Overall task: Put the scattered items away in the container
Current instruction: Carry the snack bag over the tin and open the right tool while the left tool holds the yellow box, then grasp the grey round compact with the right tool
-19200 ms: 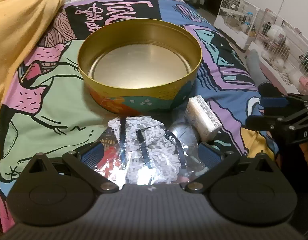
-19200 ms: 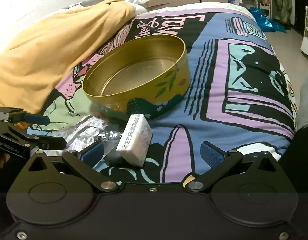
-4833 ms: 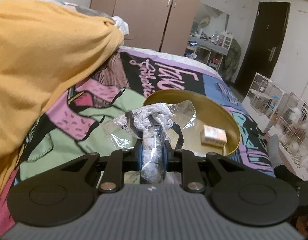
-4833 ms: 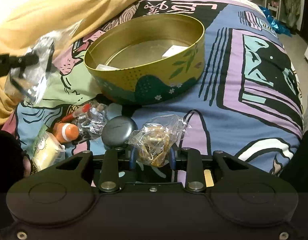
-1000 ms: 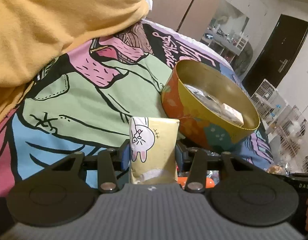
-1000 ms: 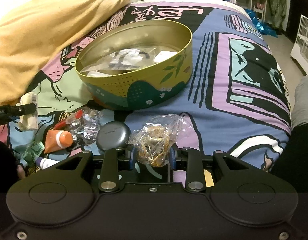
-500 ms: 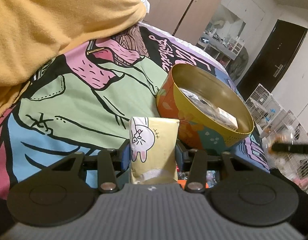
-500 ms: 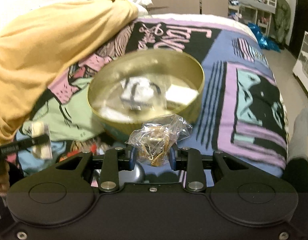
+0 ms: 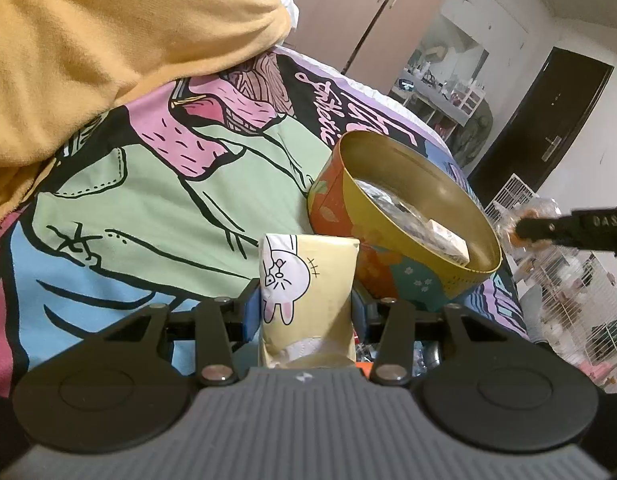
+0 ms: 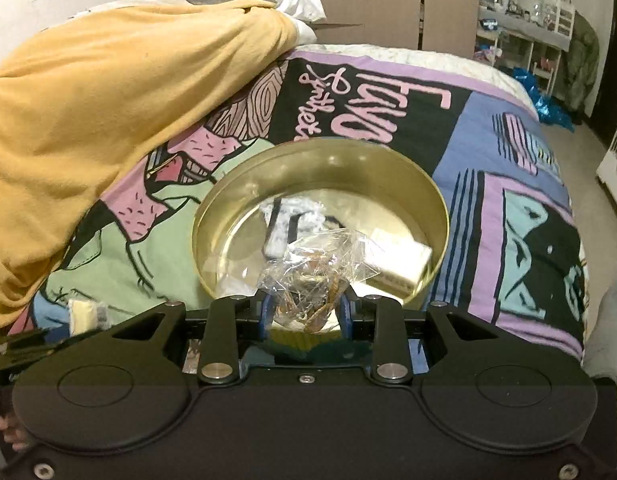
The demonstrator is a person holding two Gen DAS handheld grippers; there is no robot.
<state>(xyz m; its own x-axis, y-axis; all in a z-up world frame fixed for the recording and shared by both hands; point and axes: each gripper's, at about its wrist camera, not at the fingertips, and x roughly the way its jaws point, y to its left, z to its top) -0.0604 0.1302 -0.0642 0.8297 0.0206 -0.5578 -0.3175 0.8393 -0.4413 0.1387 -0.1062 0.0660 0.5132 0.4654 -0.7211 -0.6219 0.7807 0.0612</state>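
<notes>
The round tin (image 10: 438,216) is sitting on the patterned bedspread (image 10: 520,184), just to the right of the heaped yellow blanket (image 10: 108,112). The right gripper (image 10: 304,308) is pinching a clear plastic bag (image 10: 316,268) of brownish bits between nearly closed jaws, holding it above the near rim of the tin. Inside the tin a small white box (image 10: 400,264) and a lacy packet (image 10: 292,216) are lying. The left gripper (image 9: 306,314) is clamping a yellow rabbit-print pouch (image 9: 308,280) upright, near the tin's orange side and short of its rim.

"DAS" on the right tool (image 9: 516,232); partly hidden script lettering on bedspread (image 10: 528,152)
</notes>
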